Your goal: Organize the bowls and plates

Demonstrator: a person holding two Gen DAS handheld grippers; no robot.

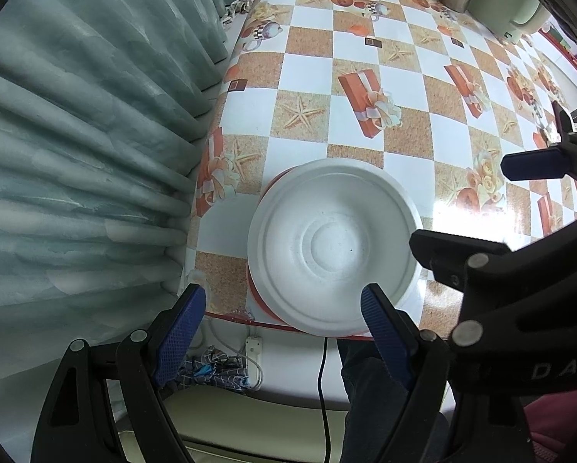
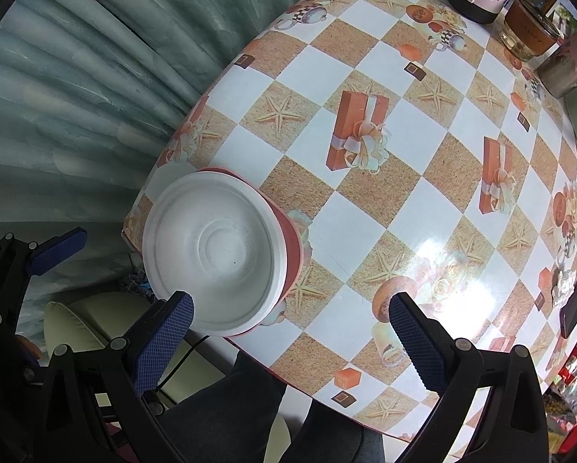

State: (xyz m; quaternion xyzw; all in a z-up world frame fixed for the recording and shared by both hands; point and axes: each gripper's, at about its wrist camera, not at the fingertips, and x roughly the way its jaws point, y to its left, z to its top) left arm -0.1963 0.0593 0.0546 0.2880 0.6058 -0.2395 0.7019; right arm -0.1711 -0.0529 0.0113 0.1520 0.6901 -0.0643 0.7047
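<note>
The left gripper [image 1: 284,332] stood wide open and held nothing, its blue pads [image 1: 180,332] at about 7 and 5 o'clock in the left wrist view. The white bowl [image 1: 333,247] lay directly ahead at 12 o'clock, its near rim level with the right-hand pad; whether pad and rim touched could not be told. The bowl was round, so it had no long axis to align with; it sat nested in a red bowl [image 1: 261,305] showing as a thin band beneath, the stack overhanging the near corner of the table [image 1: 404,88] slightly.

The right gripper [image 2: 292,335] was likewise fully spread and empty. From it the stack lay off toward 10 o'clock, the bowl's rim just beside the left-hand pad, so the left gripper looked the better centred of the two, and probably the one to act.

The right wrist view showed the red bowl's side wall [image 2: 292,247] plainly, confirming two nested pieces. The left wrist view alone showed the cable and power strip [image 1: 253,347] below the table edge. Farther off, toward 1 o'clock, jars [image 2: 529,34] stood at the table's far end.
</note>
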